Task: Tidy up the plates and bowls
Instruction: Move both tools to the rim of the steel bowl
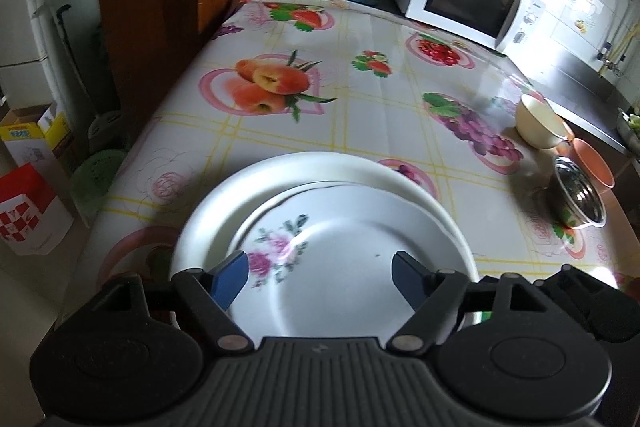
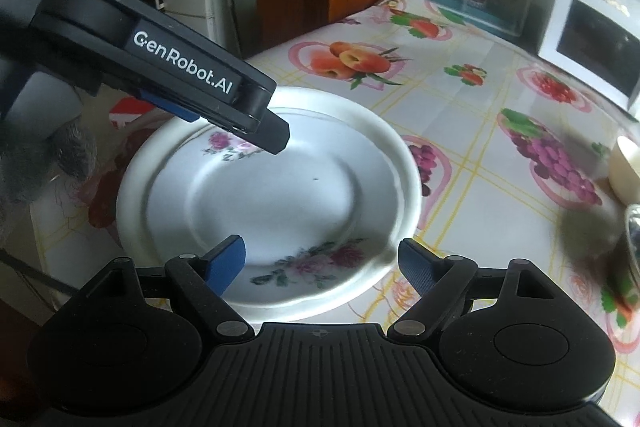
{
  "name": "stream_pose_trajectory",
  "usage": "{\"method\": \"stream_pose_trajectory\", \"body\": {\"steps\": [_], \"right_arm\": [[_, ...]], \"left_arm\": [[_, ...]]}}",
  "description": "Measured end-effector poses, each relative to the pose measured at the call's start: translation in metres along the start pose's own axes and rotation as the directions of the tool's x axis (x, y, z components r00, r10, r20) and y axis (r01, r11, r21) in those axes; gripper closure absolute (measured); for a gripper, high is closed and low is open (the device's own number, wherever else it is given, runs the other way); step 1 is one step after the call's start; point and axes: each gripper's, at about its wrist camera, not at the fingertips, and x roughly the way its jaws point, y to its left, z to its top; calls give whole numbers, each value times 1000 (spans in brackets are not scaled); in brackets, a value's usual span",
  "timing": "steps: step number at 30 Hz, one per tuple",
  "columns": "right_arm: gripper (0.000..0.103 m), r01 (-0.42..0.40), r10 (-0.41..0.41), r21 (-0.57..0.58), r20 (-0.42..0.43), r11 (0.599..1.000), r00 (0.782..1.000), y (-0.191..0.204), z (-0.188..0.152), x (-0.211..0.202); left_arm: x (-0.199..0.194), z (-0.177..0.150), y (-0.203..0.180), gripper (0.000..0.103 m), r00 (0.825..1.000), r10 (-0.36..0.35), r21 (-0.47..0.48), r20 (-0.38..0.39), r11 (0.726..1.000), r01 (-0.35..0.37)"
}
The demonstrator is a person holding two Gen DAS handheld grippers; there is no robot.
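Stacking looks done here: the flowered plate [image 1: 340, 259] sits nested in the larger white plate [image 1: 248, 187] near the table's [image 1: 360, 131] front edge. The left gripper [image 1: 320, 271] hangs over it, jaws wide, holding nothing; the right gripper [image 2: 322, 261] is likewise spread and empty. The bowls wait at two o'clock: cream bowl [image 1: 538, 123], steel bowl [image 1: 578, 195], orange bowl [image 1: 596, 163]. I'd lift straight clear so the plates aren't nudged.

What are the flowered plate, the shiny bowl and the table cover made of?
Flowered plate: probably glazed ceramic or porcelain, white and glossy with printed roses. Shiny bowl: likely stainless steel, its inside mirrors the room. Table cover: looks like wipeable plastic or oilcloth, with printed fruit and window glare on it.
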Motion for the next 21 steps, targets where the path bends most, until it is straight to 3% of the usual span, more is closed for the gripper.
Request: {"method": "stream_pose_trajectory", "body": {"steps": [9, 21], "right_arm": [[18, 79, -79, 108, 4, 991, 997, -44, -8, -19], [17, 232, -234, 249, -23, 940, 972, -123, -33, -41]], "left_arm": [[7, 7, -34, 22, 998, -58, 51, 3, 997, 58], [40, 15, -112, 22, 987, -156, 151, -49, 975, 161]]}}
